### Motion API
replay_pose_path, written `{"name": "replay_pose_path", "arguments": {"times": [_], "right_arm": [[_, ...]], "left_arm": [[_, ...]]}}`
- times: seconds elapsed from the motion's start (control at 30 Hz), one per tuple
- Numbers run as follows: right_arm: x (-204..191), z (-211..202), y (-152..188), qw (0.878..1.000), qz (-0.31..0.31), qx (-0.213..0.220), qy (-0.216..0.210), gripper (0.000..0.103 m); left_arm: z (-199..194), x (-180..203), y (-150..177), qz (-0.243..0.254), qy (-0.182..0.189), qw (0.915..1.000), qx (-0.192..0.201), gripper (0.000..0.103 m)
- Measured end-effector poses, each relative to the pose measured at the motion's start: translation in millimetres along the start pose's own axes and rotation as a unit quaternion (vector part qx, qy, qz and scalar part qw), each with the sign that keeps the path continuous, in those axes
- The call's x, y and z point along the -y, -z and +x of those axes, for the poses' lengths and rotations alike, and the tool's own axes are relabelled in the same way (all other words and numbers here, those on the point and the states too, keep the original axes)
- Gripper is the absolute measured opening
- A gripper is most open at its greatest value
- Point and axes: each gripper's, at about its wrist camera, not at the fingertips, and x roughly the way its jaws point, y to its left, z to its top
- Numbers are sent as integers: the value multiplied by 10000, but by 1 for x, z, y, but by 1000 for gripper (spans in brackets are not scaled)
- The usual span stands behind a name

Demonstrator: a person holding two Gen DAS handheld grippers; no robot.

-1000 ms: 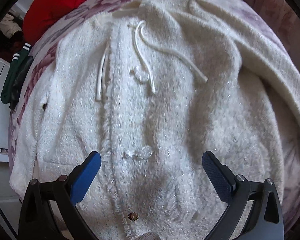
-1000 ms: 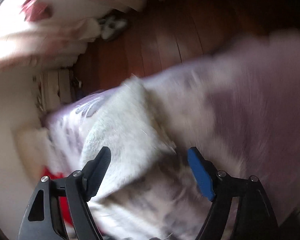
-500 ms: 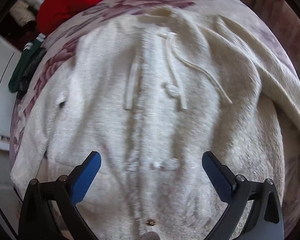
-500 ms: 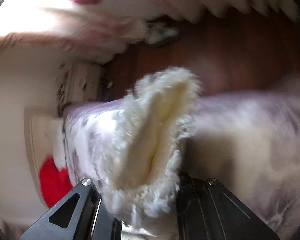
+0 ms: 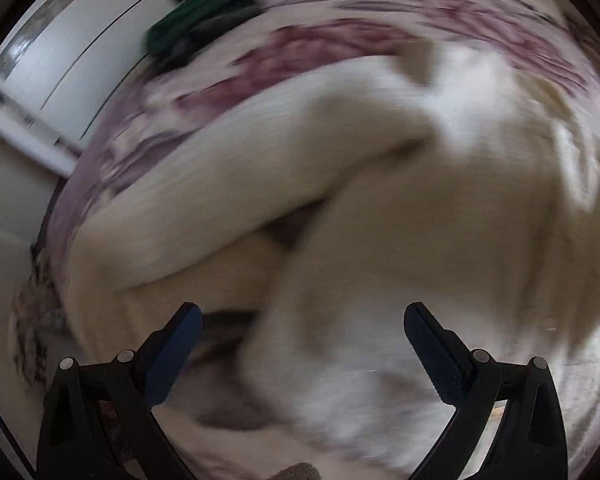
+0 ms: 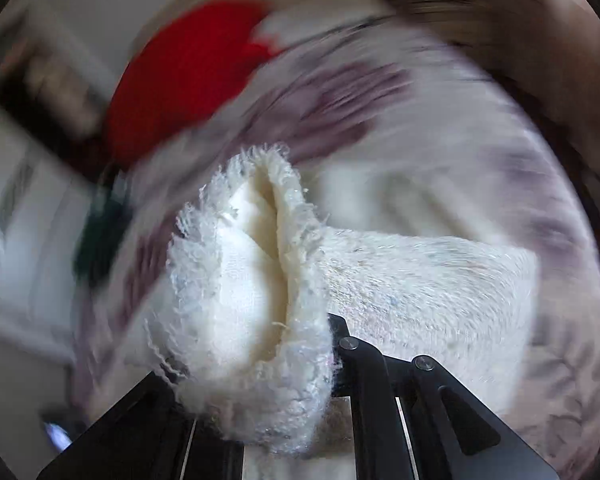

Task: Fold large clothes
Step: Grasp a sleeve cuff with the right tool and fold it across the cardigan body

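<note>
Right tongs (image 6: pixel 260 392) clamp the cream coat's (image 6: pixel 420 280) fuzzy edge.

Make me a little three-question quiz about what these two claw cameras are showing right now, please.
1. True or false: the right claw is clamped on the fluffy white garment.
2. Is the left claw open or shut?
3. What colour is the cloth at the far end of the floral bedspread? A red, B yellow, C blue.

Key: 1 true; 2 open, nothing pinched; 3 A.
</note>
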Motion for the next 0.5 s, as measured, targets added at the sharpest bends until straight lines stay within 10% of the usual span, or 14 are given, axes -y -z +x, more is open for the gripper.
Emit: {"name": "replay_pose_path", "arguments": {"times": [0.37,0.5], "right_arm": [[-189,160,50,9870,-1335,-446,773,10],[-199,211,19,9833,-1427,-1023,478,39]], "left_arm": [[26,-115,6,-536,-252,9982,-118,103],[38,-138,2,-775,-174,9967,-191,103]]}}
